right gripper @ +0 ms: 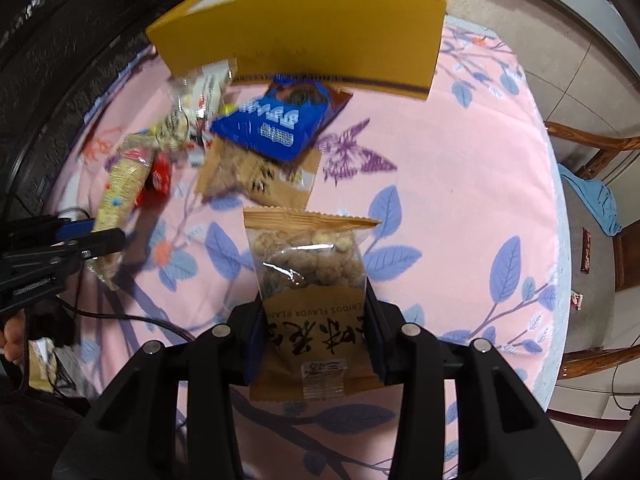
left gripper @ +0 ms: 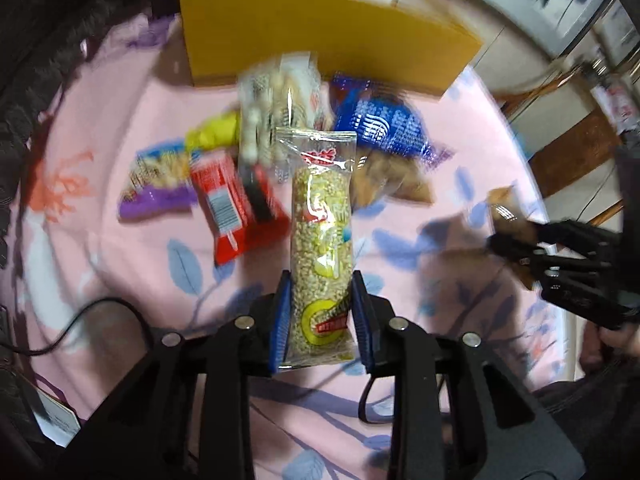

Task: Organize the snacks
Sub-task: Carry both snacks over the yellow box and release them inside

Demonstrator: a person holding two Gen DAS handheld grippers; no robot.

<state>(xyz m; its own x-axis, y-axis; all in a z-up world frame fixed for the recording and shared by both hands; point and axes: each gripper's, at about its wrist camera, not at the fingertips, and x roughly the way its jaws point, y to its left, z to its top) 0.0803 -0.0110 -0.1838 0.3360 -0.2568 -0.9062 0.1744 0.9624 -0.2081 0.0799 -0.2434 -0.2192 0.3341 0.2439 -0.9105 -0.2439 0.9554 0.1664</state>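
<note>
Both packets look light, soft and crinkly (film likely slippery): the left gripper [left gripper: 320,320] clamps the seed bar packet [left gripper: 322,248] near its lower end; the right gripper [right gripper: 314,336] pinches the peanut packet [right gripper: 310,280] mid-body, both apparently above the pink cloth [right gripper: 460,208]; the yellow box [right gripper: 304,36] stands beyond

Each camera rides on its own gripper, looking steeply down along the fingers, close above the tablecloth [left gripper: 120,92]. Both face the yellow box [left gripper: 320,36] and share the snack pile [right gripper: 256,136] before it. Each catches the other gripper at its frame edge.
</note>
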